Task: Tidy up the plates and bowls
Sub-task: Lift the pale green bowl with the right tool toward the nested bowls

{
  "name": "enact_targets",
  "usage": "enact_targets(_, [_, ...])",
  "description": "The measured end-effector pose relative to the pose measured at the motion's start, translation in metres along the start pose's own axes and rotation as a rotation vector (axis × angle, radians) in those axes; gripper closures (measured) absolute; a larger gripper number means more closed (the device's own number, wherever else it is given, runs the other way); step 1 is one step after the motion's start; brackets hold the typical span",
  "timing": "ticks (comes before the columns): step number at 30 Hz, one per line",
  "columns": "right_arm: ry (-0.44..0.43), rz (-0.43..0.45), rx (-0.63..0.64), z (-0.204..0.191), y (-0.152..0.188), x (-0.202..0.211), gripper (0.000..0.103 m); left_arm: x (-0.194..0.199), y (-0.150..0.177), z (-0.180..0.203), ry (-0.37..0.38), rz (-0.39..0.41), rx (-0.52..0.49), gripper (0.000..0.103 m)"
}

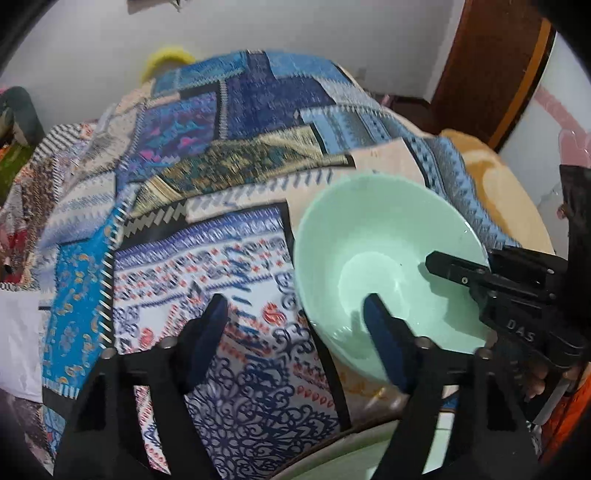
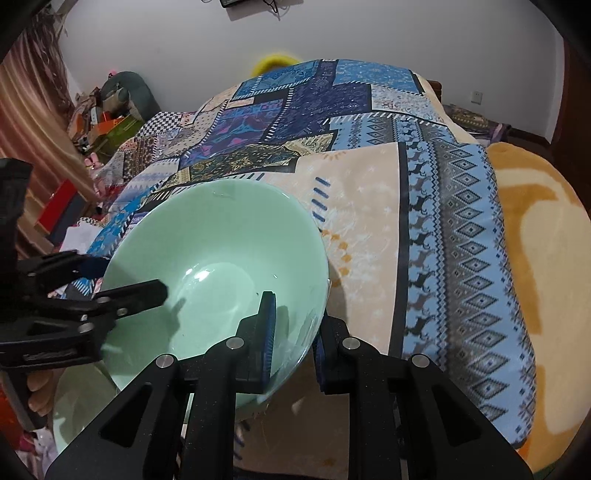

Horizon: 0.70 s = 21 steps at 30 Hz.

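Observation:
A pale green bowl (image 1: 376,236) (image 2: 221,236) sits tilted at the near edge of a bed covered with a patchwork cloth (image 1: 207,155). My right gripper (image 2: 295,321) is shut on the bowl's near right rim, one pad inside and one outside; in the left wrist view the right gripper (image 1: 476,262) reaches in from the right. My left gripper (image 1: 295,306) straddles the bowl's left rim with its jaws wide, one finger inside and one over the cloth, neither pad pressing. The left gripper (image 2: 125,277) also shows at the left in the right wrist view. Below the bowl lies a second pale green dish (image 2: 74,406).
An orange and cream blanket (image 2: 535,258) lies along the bed's right side. Boxes and clutter (image 2: 107,122) fill the floor to the left. A white wall (image 2: 332,33) stands behind, with a brown wooden door (image 1: 491,70) at the right and a yellow object (image 2: 273,61) past the bed's far end.

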State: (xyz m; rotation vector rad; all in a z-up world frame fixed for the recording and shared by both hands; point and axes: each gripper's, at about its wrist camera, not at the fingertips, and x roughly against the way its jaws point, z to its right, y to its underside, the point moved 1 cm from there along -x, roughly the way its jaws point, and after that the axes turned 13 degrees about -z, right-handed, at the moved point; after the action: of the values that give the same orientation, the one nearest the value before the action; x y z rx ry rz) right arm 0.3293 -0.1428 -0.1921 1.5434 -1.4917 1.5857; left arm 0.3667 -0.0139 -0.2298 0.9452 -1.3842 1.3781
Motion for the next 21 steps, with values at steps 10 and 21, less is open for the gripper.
enact_targets(10, [0.010,0.017,-0.009,-0.007,0.002,0.006,0.085,-0.019,0.004,0.011,0.067,-0.067,-0.034,0.078])
enact_targets(21, [0.009,0.037,-0.018,-0.021,0.013,0.029,0.086,-0.006,0.016,0.013,0.091,-0.066,-0.019,0.084])
